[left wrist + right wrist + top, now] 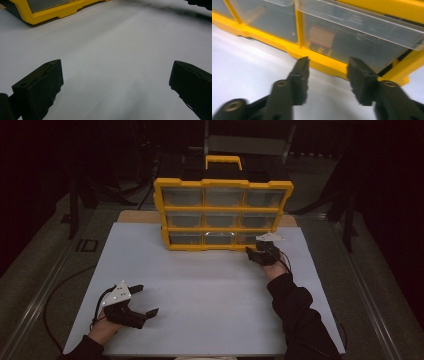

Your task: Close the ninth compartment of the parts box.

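Note:
A yellow organiser case (222,212) with clear drawers stands upright at the far middle of the white table (210,290). My right gripper (257,251) sits just in front of its bottom right corner. In the right gripper view my right gripper (328,62) is open, with nothing between the pads, facing the yellow base rail (322,58) below a clear drawer (362,37). A small brown thing (322,36) lies inside that drawer. My left gripper (147,299) rests near the front left of the table, wide open over bare surface (115,65).
The case has a yellow carry handle (223,161) on top, and its corner (50,12) shows in the left gripper view. Cables trail from both grippers. Dark floor and stands surround the table.

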{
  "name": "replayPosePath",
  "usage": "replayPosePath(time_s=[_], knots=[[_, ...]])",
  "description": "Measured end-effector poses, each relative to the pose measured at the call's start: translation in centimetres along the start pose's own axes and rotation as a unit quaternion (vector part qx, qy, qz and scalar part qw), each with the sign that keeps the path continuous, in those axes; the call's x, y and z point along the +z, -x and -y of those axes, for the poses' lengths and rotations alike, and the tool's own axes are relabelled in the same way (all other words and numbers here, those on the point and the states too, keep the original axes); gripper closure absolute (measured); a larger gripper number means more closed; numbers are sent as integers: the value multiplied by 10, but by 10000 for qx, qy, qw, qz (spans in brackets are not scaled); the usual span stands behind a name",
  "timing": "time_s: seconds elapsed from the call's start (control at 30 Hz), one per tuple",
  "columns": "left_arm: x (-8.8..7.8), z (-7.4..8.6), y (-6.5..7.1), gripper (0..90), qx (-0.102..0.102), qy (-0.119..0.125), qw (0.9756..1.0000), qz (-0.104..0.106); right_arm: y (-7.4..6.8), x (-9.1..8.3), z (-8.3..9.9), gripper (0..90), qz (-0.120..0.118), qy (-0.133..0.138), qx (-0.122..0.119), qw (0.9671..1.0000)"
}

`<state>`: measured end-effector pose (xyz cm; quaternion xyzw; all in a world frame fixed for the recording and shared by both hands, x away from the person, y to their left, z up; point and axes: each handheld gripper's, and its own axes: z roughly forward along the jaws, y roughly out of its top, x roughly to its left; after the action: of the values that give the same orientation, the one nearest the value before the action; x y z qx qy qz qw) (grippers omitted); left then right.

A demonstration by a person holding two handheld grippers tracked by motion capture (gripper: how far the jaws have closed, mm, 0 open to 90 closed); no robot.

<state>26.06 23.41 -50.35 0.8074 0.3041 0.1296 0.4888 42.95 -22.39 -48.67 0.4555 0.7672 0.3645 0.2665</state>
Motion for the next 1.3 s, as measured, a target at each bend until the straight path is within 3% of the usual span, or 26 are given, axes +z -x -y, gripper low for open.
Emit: replayPosePath(time_s=[0.07, 0.2, 0.4, 0.5, 0.63, 0.87, 1.03, 1.3], knots=[[0, 0, 0, 0, 1, 1, 10000, 0, -2, -1, 0, 360, -136, -22, -12, 9999], [0, 0, 0, 0, -9, 3, 10000, 4, -5, 0, -1, 216, -321, -68, -45, 9995], [1, 0, 0, 0, -23, 7, 10000, 6, -11, 0, -2, 97, -664, -112, -201, 9975], [2, -1, -1, 0, -52, 15, 10000, 8, -12, -3, -1, 85, -1010, -58, -242, 9946], [2, -1, -1, 0, -57, 22, 10000, 28, -14, -4, -1, 75, -1230, -68, -399, 9916], [2, -1, -1, 0, -37, 44, 10000, 38, -17, -6, -2, 77, -1411, 40, -653, 9878], [0, -1, -1, 0, -30, 56, 10000, 30, -17, -11, -2, 78, -1703, 268, -720, 9824], [-1, 0, 0, 0, -16, 55, 10000, 38, -18, -25, -7, 79, -1746, 423, -867, 9799]])
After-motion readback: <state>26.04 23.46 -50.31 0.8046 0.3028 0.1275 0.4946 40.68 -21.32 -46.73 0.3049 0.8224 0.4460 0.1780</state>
